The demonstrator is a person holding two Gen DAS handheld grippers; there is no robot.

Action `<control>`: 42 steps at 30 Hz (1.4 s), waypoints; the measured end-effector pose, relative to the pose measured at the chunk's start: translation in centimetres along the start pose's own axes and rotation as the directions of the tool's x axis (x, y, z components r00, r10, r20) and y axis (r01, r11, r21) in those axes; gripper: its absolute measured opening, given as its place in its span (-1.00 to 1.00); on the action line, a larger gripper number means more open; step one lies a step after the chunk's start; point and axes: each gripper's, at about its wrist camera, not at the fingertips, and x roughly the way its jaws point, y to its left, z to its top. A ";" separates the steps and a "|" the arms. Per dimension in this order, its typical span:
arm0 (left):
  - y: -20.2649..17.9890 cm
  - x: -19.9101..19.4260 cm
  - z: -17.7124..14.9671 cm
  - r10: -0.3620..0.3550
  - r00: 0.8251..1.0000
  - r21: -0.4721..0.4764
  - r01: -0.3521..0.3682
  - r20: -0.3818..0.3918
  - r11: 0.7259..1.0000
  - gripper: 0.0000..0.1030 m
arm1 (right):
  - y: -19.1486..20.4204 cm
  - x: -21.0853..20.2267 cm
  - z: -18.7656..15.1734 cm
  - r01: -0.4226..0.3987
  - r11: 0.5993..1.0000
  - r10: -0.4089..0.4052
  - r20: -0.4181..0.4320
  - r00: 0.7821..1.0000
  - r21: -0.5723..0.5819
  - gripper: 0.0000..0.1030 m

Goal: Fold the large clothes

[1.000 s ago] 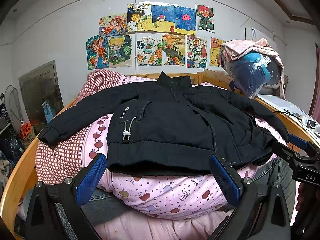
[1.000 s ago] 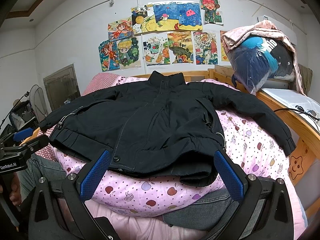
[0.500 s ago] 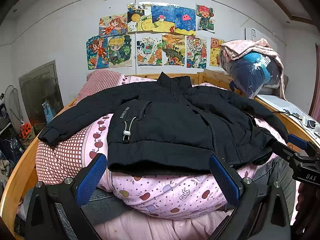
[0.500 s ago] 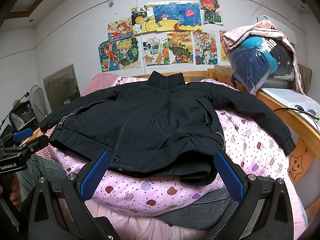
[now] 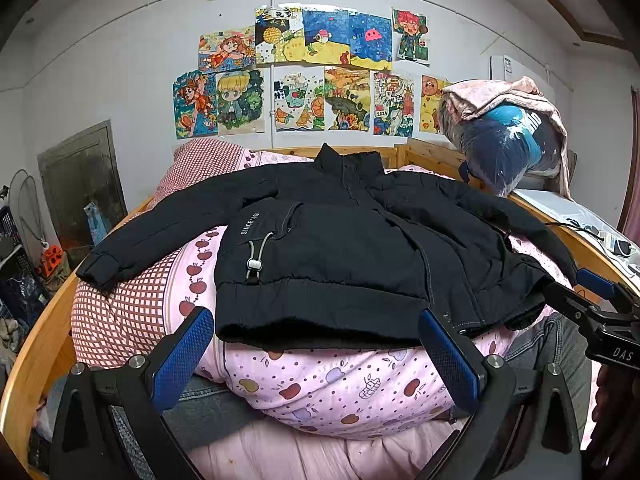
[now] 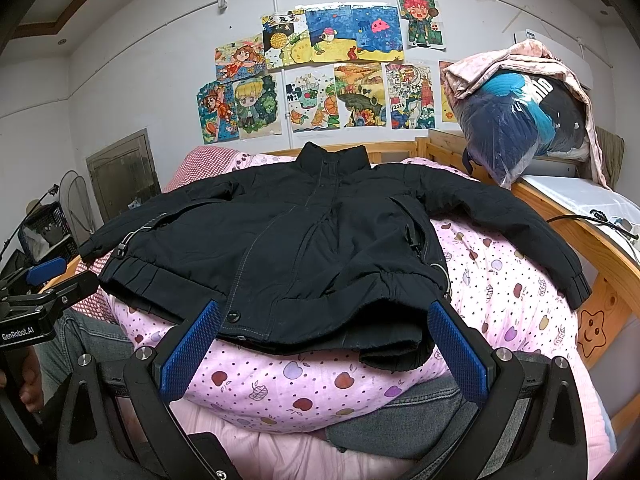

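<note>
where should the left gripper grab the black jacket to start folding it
Probably the cuff of the sleeve on the left, coming in from that side. That sleeve lies spread away from the black jacket body, its end free over the quilt. The left gripper is open.

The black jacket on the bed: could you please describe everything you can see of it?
The black jacket lies flat, front up, on a pink apple-print quilt, collar toward the wall, both sleeves spread outward. It looks like matte padded fabric with a stand-up collar, closed front, ribbed hem and cuffs, white "SINCE" lettering and a toggled drawcord near one pocket. The hem nearest the cameras is slightly rumpled. The left gripper and right gripper are both open, short of the hem, not touching it.
</note>
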 end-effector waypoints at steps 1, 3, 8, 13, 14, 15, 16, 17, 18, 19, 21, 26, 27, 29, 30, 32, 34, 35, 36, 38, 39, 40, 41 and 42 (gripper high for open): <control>0.0 0.0 0.0 0.000 1.000 0.000 0.000 0.000 1.000 1.00 | 0.0 0.0 0.0 0.000 1.000 0.000 0.000 1.000 0.001 0.98; 0.0 0.0 0.0 0.000 1.000 0.000 0.000 0.000 1.000 1.00 | 0.0 0.0 0.0 0.000 1.000 0.000 0.000 1.000 0.001 0.98; 0.0 0.0 0.0 0.001 1.000 0.000 -0.001 0.001 1.000 1.00 | 0.0 0.0 -0.1 0.000 1.000 0.000 0.000 1.000 0.000 0.98; 0.0 0.0 0.0 0.000 1.000 -0.001 0.000 0.000 1.000 1.00 | 0.1 0.0 0.2 0.000 1.000 0.000 0.000 1.000 0.001 0.98; 0.0 0.0 0.0 0.000 1.000 -0.001 0.000 0.000 1.000 1.00 | 0.2 0.0 0.4 0.000 1.000 0.000 -0.001 1.000 0.001 0.98; 0.0 0.0 0.0 0.000 1.000 -0.001 0.000 0.000 1.000 1.00 | 0.3 0.0 0.5 0.000 1.000 0.000 -0.004 1.000 0.002 0.98; 0.0 0.0 0.0 0.000 1.000 -0.001 0.000 -0.001 1.000 1.00 | 0.3 0.0 0.6 0.000 1.000 0.000 -0.005 1.000 0.003 0.98; 0.0 0.0 0.0 0.001 1.000 -0.001 -0.002 -0.003 1.000 1.00 | 0.2 0.1 0.4 0.001 1.000 -0.001 -0.007 1.000 0.004 0.98; 0.1 0.0 0.0 0.003 1.000 -0.002 -0.003 -0.005 1.000 1.00 | -0.2 0.2 -0.2 0.003 1.000 -0.003 -0.010 1.000 0.005 0.98; 0.1 0.1 0.0 0.006 1.000 -0.002 -0.006 -0.011 1.000 1.00 | -0.4 0.4 -0.6 0.004 1.000 -0.004 -0.011 1.000 0.004 0.98; 0.2 0.2 0.0 0.013 1.000 -0.007 -0.013 -0.028 1.000 1.00 | -0.3 0.8 -0.6 0.009 1.000 -0.009 -0.025 1.000 0.000 0.98; 0.8 1.0 0.8 0.030 0.998 -0.017 -0.031 -0.059 0.999 1.00 | -0.1 1.8 0.9 0.055 0.998 -0.057 -0.071 0.996 -0.033 0.98; 0.8 1.2 1.1 0.031 0.998 -0.019 -0.032 -0.060 0.999 1.00 | 0.0 2.1 1.2 0.067 0.997 -0.071 -0.078 0.994 -0.043 0.98; 0.9 1.7 1.9 0.033 0.998 -0.021 -0.034 -0.063 0.999 1.00 | 0.0 2.6 1.8 0.085 0.995 -0.090 -0.088 0.992 -0.056 0.98; 1.0 2.0 2.4 0.035 0.997 -0.022 -0.036 -0.062 0.999 1.00 | 0.0 2.9 2.2 0.099 0.993 -0.105 -0.095 0.990 -0.063 0.98; 1.1 2.5 3.1 0.039 0.997 -0.020 -0.041 -0.061 0.999 1.00 | 0.0 3.4 3.0 0.118 0.990 -0.126 -0.101 0.987 -0.073 0.98; 1.1 3.1 4.0 0.043 0.997 -0.016 -0.044 -0.062 0.999 1.00 | 0.0 3.9 3.5 0.131 0.988 -0.140 -0.104 0.985 -0.083 0.98; 1.0 3.5 4.4 0.045 0.997 -0.012 -0.046 -0.063 0.999 1.00 | 0.0 4.1 3.8 0.138 0.986 -0.147 -0.103 0.984 -0.090 0.98; 1.0 3.7 4.7 0.048 0.997 -0.009 -0.048 -0.064 0.999 1.00 | 0.0 4.4 4.1 0.143 0.985 -0.153 -0.103 0.983 -0.097 0.98; 0.9 4.3 5.3 0.053 0.996 -0.001 -0.054 -0.065 0.999 1.00 | -0.2 5.0 4.5 0.149 0.983 -0.159 -0.102 0.982 -0.105 0.98; 0.8 4.6 5.6 0.056 0.996 0.003 -0.056 -0.067 0.998 1.00 | -0.2 5.2 4.8 0.152 0.982 -0.164 -0.100 0.981 -0.110 0.98; 0.7 4.9 5.9 0.059 0.996 0.006 -0.059 -0.069 0.998 1.00 | -0.4 5.5 4.9 0.154 0.982 -0.165 -0.099 0.981 -0.111 0.98; 0.5 5.4 6.3 0.064 0.995 0.009 -0.064 -0.071 0.998 1.00 | -0.5 5.9 5.2 0.155 0.981 -0.167 -0.100 0.981 -0.115 0.98; 0.6 5.5 6.4 0.066 0.995 0.010 -0.065 -0.071 0.998 1.00 | -0.6 6.2 5.5 0.156 0.981 -0.168 -0.099 0.981 -0.117 0.98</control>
